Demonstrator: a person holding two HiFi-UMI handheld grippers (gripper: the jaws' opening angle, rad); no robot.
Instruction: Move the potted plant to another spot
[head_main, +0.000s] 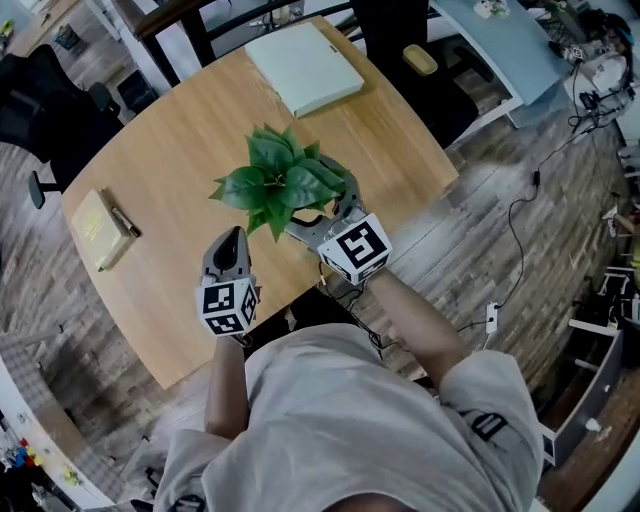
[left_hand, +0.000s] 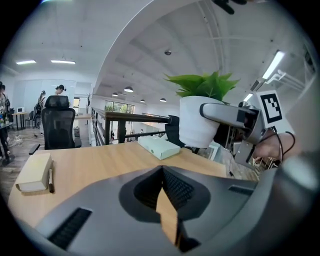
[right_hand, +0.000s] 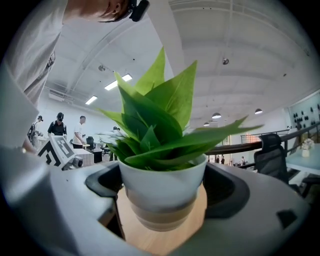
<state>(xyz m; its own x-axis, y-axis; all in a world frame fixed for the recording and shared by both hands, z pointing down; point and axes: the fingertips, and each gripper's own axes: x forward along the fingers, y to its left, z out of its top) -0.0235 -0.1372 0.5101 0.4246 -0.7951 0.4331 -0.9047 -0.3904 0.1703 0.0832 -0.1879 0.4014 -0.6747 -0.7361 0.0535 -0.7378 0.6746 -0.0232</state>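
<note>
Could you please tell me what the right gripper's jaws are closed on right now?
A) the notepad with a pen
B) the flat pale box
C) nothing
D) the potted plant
D: the right gripper view shows the right gripper with its jaws pressed on both sides of the potted plant.

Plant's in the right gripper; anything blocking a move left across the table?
Nothing visible. Bare table lies left of the potted plant; the notepad sits only at the left edge.
</note>
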